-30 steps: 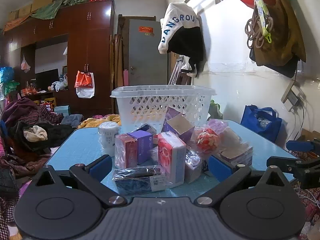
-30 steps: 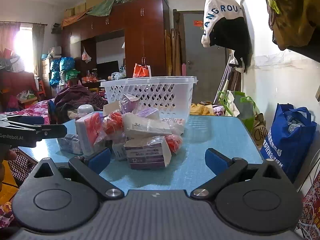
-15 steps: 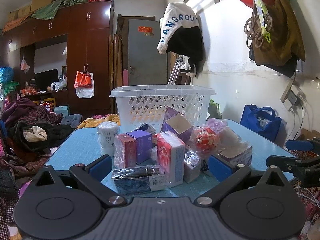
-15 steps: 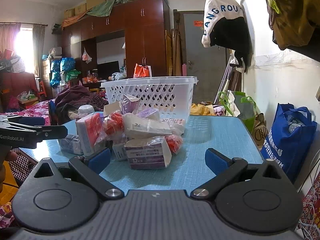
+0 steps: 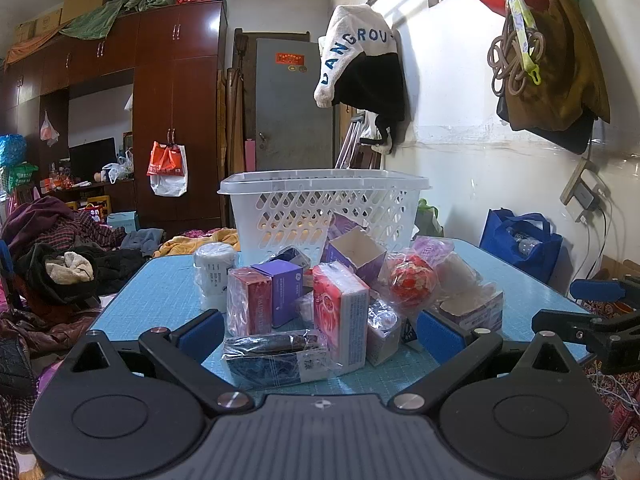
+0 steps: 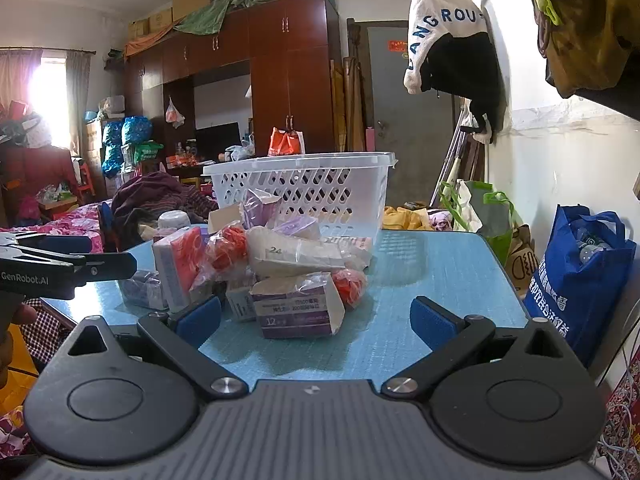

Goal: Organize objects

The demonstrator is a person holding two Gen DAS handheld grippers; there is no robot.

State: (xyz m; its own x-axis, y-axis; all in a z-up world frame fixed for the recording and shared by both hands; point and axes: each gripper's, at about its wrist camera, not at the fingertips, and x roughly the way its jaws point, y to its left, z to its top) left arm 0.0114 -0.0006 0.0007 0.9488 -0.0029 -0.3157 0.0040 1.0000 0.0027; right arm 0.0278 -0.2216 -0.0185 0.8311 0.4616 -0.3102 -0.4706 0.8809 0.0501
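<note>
Both hand-held grippers are held wide apart in the jaws and nothing is gripped. From the left wrist view, the left hand-held gripper (image 5: 318, 328) is seen at the near edge of the blue surface (image 5: 156, 276), its blue pads either side of a dark item wrapped in clear plastic (image 5: 276, 356) that lies at the front of the pile. Just behind that item a red-and-white box (image 5: 340, 312) stands upright, with a red box in clear wrap (image 5: 248, 300) and a purple box (image 5: 286, 290) beside it on the left. A white cylindrical container (image 5: 214, 276) stands at the pile's left side, and a red ball in a clear bag (image 5: 412, 280) rests toward the right. An open purple carton (image 5: 356, 252) is tilted against the white perforated basket (image 5: 324, 208), which stands at the far edge of the surface behind the pile.

From the right wrist view, the right hand-held gripper (image 6: 316, 316) is seen at another edge of the surface, pads spread before a purple-and-white box in clear wrap (image 6: 298, 308) that lies nearest. The right part of the surface is bare. The left hand-held gripper is seen at the far left of this view, apart from the pile. A blue tote bag (image 6: 580, 272) stands off the surface, by the white wall.
</note>
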